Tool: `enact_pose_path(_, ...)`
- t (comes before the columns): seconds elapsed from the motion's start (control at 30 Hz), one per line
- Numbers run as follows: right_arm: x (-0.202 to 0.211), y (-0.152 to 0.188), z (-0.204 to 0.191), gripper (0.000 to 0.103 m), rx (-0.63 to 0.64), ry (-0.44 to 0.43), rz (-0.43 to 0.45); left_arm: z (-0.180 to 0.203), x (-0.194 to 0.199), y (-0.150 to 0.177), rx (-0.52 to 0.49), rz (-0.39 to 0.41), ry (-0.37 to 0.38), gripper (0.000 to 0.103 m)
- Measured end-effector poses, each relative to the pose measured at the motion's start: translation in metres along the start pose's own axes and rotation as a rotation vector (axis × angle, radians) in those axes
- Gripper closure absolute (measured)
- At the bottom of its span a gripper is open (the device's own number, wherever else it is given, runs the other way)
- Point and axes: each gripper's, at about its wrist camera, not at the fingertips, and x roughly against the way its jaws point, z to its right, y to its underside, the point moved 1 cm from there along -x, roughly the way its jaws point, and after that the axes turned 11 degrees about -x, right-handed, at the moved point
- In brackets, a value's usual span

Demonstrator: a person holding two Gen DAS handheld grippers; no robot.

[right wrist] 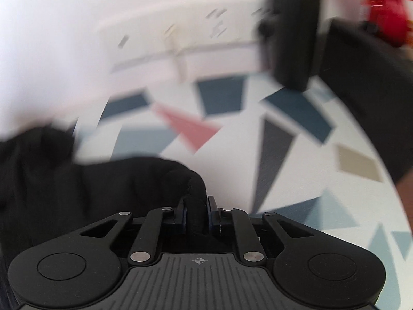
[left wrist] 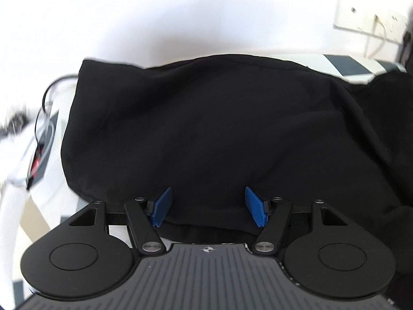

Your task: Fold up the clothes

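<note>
A black garment [left wrist: 206, 129] lies spread over the patterned table [left wrist: 346, 67] and fills most of the left wrist view. My left gripper [left wrist: 209, 205] hovers over its near hem, open, blue pads [left wrist: 162, 206] wide apart and touching nothing. In the right wrist view a bunched edge of the same black garment [right wrist: 116, 180] rises off the table [right wrist: 284, 139]. My right gripper [right wrist: 196, 213] is shut on that rolled fold, which stands up between the pads. The rest of the cloth trails off to the left, blurred.
Cables and a small device [left wrist: 38, 139] lie at the table's left edge. A wall plate with a cord [left wrist: 371, 18] is at the far right. A dark blurred object [right wrist: 291, 31] and something red [right wrist: 387, 13] sit at the upper right of the right wrist view.
</note>
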Motion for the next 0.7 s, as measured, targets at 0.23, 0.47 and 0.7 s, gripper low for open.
enact_pose_path(0.23,0.066,-0.001,0.016,0.091,-0.017,0.183,0.303,-0.022,0.01,0.019,0.156,-0.003,0.081,0.022)
enact_pose_path(0.47,0.062,0.032,0.034,0.091,-0.083,0.179,0.188,-0.039,0.004,0.025,0.333,-0.002,0.153,0.01)
enact_pose_path(0.7,0.051,0.054,0.024,0.09,-0.111,0.161,0.141,-0.037,-0.004,0.013,0.282,0.039,0.062,0.094)
